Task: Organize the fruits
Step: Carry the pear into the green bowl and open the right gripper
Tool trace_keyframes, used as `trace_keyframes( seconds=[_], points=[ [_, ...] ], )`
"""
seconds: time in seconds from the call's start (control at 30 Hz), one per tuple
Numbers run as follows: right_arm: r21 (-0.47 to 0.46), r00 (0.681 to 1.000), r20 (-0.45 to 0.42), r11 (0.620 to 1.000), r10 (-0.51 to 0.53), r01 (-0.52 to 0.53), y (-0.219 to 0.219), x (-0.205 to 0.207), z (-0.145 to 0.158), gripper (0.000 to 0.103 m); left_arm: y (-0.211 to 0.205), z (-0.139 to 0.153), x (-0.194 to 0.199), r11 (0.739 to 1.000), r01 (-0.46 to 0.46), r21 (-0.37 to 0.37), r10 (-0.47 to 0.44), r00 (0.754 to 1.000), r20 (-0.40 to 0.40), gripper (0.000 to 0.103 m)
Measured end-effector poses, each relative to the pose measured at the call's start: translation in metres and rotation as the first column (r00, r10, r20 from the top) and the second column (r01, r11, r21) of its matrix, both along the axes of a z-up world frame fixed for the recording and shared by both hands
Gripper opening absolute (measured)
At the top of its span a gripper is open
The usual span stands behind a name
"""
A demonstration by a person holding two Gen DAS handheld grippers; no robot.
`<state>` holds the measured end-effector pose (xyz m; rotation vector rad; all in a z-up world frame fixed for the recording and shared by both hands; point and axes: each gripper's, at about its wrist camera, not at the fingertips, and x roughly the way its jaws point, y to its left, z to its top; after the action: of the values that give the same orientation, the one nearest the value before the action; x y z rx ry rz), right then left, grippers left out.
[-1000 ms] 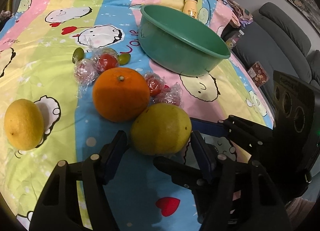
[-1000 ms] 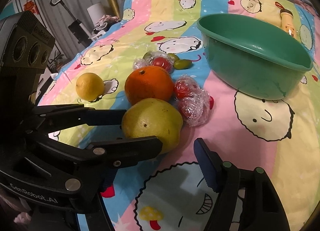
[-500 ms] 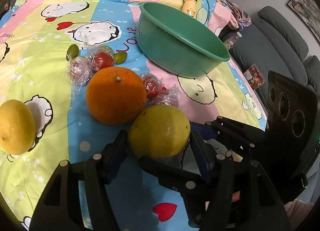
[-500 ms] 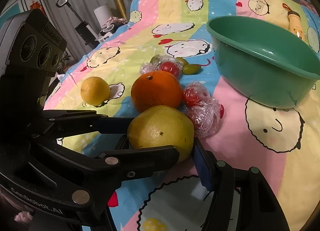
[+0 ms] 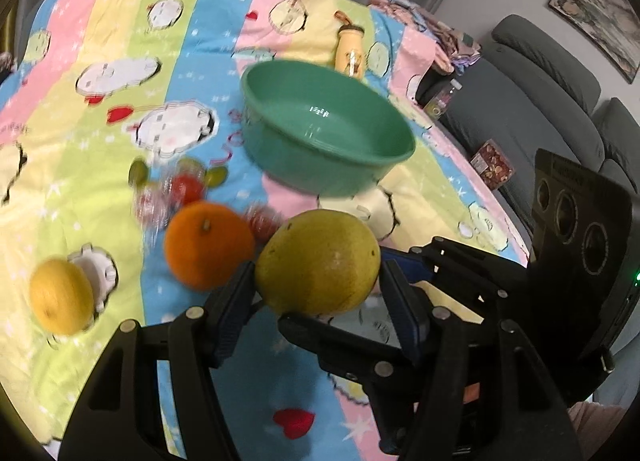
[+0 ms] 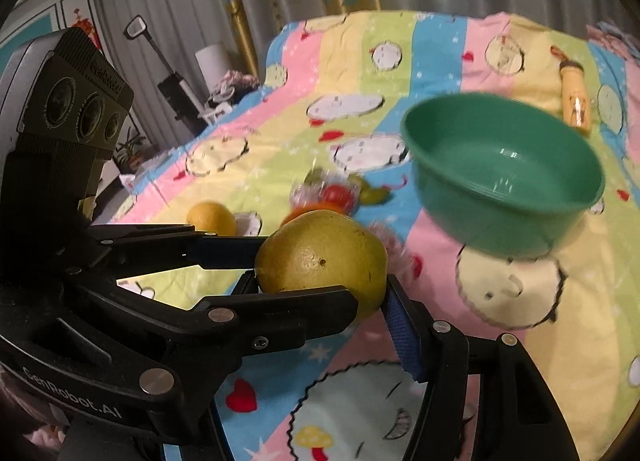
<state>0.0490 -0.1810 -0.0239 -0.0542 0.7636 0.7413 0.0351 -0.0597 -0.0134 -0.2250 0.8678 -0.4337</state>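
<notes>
1. Left claw (image 5: pixel 318 287), bottom centre of the left wrist view, is clamped on the yellow-green pomelo (image 5: pixel 318 263); a black finger with a blue pad presses each side of the fruit.
2. Right claw (image 6: pixel 322 295), low centre of the right wrist view, is also clamped on that pomelo (image 6: pixel 322 253); its blue-padded finger (image 6: pixel 402 335) touches the fruit's right side, and the left claw's arms cross in front from the left.
3. Pomelo appears lifted clear of the striped cartoon-print bedsheet (image 5: pixel 60 165), gripped by both claws at once.
4. Orange (image 5: pixel 208 245), left of the pomelo in the left wrist view, lies on the sheet just beside it; mostly hidden behind the pomelo in the right wrist view.
5. Yellow lemon (image 5: pixel 60 295) sits at lower left, apart from the orange.
6. Small plastic-wrapped red fruits (image 5: pixel 186 187) and two green olive-like fruits (image 5: pixel 138 173) are clustered beyond the orange; blurred, count unclear.
7. Green basin (image 5: pixel 326 141) stands upright beyond the cluster, centre of frame, nothing visible inside; upper right in the right wrist view (image 6: pixel 504 173).
8. Small yellow bottle (image 5: pixel 350 51) lies on the sheet behind the basin.
9. Grey sofa (image 5: pixel 560 101) at far right.
</notes>
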Motion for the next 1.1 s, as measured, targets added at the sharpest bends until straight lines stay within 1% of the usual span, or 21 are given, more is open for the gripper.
trace_keyframes(
  seconds=[0.23,0.33,0.43,0.63,0.7,0.8,0.9,1.0,1.1],
  points=[
    [0.047,0.996,0.077,0.998,-0.046,0.042,-0.018,0.023,0.030,0.064,-0.016,0.034,0.030,0.999,0.030,0.031,-0.032,0.997,0.076,0.064],
    [0.065,0.992,0.105,0.996,-0.074,0.067,-0.026,0.040,0.043,0.065,-0.021,0.046,0.050,0.999,0.043,0.022,-0.045,0.994,0.103,0.064],
    [0.077,0.988,0.121,0.993,-0.099,0.090,-0.035,0.060,0.048,0.064,-0.025,0.050,0.073,0.998,0.055,0.001,-0.055,0.993,0.103,0.064],
    [0.066,0.988,0.089,0.990,-0.127,0.121,-0.045,0.100,0.037,0.065,-0.035,0.039,0.119,0.997,0.059,-0.045,-0.057,0.997,0.045,0.064],
    [0.065,0.988,0.065,0.989,-0.137,0.133,-0.048,0.114,0.031,0.064,-0.038,0.034,0.133,0.996,0.058,-0.061,-0.057,0.998,0.017,0.064],
    [0.059,0.988,0.029,0.987,-0.155,0.153,-0.053,0.128,0.023,0.064,-0.043,0.027,0.148,0.996,0.064,-0.064,-0.065,0.998,-0.017,0.064],
    [0.048,0.985,-0.016,0.984,-0.173,0.174,-0.057,0.138,0.015,0.065,-0.048,0.018,0.161,0.995,0.066,-0.073,-0.071,0.995,-0.068,0.064],
    [0.023,0.981,-0.046,0.981,-0.189,0.190,-0.058,0.146,0.009,0.065,-0.048,0.008,0.168,0.993,0.055,-0.105,-0.067,0.991,-0.118,0.065],
    [-0.018,0.979,-0.031,0.979,-0.202,0.202,-0.054,0.145,0.009,0.065,-0.049,0.009,0.169,0.994,0.049,-0.102,-0.061,0.991,-0.119,0.064]
  ],
)
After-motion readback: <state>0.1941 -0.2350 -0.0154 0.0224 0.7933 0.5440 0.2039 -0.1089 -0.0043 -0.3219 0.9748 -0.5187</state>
